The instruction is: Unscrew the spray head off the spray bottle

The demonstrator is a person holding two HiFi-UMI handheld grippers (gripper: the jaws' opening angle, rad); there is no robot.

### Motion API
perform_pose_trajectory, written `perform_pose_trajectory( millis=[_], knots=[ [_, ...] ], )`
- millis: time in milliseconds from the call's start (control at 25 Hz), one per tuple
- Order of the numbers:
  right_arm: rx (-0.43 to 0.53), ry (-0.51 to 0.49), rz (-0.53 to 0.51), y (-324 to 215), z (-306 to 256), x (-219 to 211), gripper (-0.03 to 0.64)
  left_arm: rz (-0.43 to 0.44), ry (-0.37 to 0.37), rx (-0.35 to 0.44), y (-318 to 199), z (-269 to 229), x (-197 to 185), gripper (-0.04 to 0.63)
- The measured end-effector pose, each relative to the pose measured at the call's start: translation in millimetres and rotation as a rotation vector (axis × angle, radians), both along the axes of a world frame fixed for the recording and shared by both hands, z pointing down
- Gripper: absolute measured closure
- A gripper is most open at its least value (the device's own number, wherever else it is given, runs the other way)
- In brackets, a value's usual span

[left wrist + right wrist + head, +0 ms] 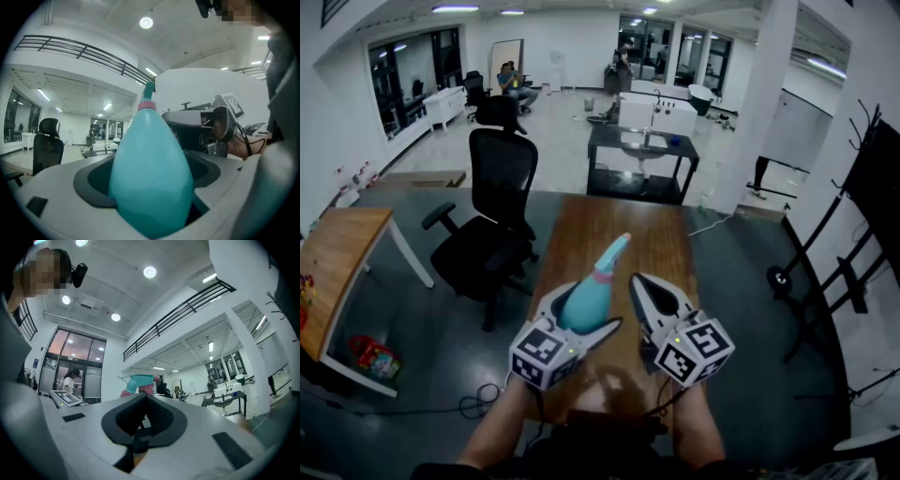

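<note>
A teal spray bottle (586, 302) with a pink collar (602, 276) and a teal spray head (616, 251) is held above the wooden table (609, 216), its nozzle pointing away from me. My left gripper (581, 315) is shut on the bottle's wide body (150, 173); the collar (146, 105) rises past the jaws. My right gripper (637, 281) hovers just right of the bottle, apart from it, shut with nothing in it. In the right gripper view the shut jaws (144, 401) point past the spray head (139, 380), which shows up and to the left.
A black office chair (492, 206) stands left of the table. A second wooden table (337, 253) is at far left, a black bench (642, 159) behind, and a dark coat rack (853, 234) to the right. People sit far back in the room.
</note>
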State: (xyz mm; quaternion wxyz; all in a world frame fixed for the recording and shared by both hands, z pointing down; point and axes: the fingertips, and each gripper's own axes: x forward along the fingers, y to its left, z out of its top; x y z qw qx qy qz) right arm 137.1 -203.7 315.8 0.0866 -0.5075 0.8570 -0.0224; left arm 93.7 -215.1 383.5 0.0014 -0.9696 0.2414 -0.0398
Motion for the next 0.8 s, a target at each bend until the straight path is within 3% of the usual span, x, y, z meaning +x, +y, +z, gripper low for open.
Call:
perform_pose_trajectory(
  millis=[280, 480, 800],
  knots=[
    [0.013, -0.003, -0.084, 7.8, -6.9, -18.2, 0.604, -0.002, 0.01, 0.013, 0.2, 0.3, -0.3, 0.153],
    [0.007, -0.085, -0.151, 10.2, -12.9, -24.6, 0.488, 0.02, 0.01, 0.018, 4.8, 2.0, 2.9, 0.153],
    [-0.034, -0.139, -0.187, 6.9, -7.7, -29.7, 0.476, 0.046, -0.005, 0.053, 11.6, 3.7, 7.4, 0.153]
  ],
)
